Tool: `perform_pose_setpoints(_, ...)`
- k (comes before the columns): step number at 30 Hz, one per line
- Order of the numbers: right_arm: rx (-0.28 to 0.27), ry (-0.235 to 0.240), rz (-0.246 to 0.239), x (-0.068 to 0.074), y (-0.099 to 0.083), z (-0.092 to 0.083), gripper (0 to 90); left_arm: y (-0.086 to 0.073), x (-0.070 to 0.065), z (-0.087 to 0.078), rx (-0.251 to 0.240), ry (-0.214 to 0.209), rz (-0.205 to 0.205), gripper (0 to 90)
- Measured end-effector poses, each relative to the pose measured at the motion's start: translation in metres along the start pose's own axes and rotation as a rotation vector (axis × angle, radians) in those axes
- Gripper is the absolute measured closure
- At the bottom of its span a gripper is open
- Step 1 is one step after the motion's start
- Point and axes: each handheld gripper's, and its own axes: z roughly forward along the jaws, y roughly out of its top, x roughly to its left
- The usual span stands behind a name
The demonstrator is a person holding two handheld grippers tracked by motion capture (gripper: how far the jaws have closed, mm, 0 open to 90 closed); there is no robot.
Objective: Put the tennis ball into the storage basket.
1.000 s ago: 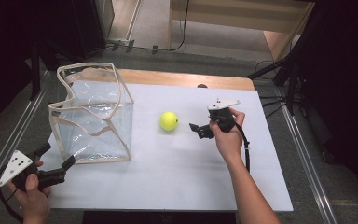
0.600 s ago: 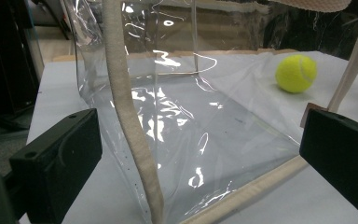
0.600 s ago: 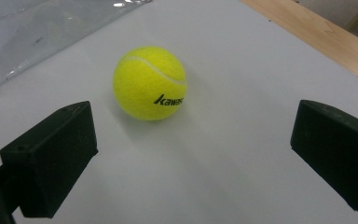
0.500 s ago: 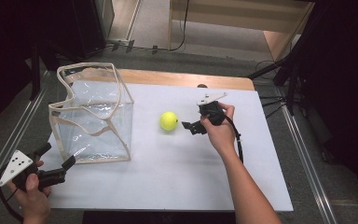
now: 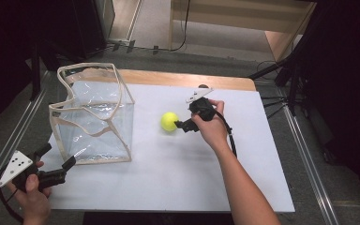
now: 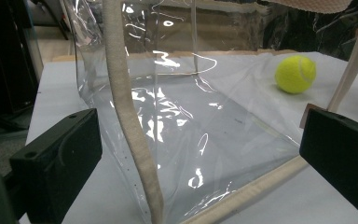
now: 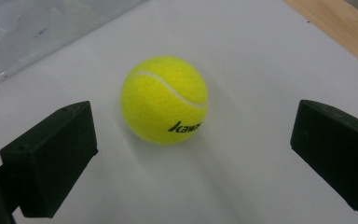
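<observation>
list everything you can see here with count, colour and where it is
tennis ball: one, yellow-green with black lettering, on the white table top right of the bag, just ahead of the right claw
clear bag: one, see-through plastic with beige trim, standing open on the left part of the table
table: one, white top with a wooden strip along its far edge
left claw: one, black, open, at the near left corner of the table, pointing at the bag's near corner
right claw: one, black, open, held beside the ball, not touching it
</observation>
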Motion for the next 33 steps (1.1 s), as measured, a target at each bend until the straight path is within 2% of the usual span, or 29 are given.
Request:
perform_pose_setpoints(6, 0.037, 0.015, -0.028, 0.001, 0.007, 0.012, 0.0, 0.0, 0.0, 0.001, 0.003, -0.004, 0.006, 0.0)
perform_pose_setpoints(19, 0.124, 0.055, -0.031, 0.001, 0.017, 0.037, 0.0, 0.001, 0.0, 0.0, 0.001, -0.007, 0.005, 0.0)
perform_pose_setpoints(26, 0.158, 0.067, -0.039, 0.001, 0.018, 0.044, 0.0, 0.0, 0.0, 0.001, 0.004, -0.008, 0.008, 0.0)
perform_pose_setpoints(33, 0.199, 0.098, -0.075, 0.001, 0.022, 0.053, 0.0, 0.0, -0.001, 0.002, 0.008, -0.01, 0.012, 0.0)
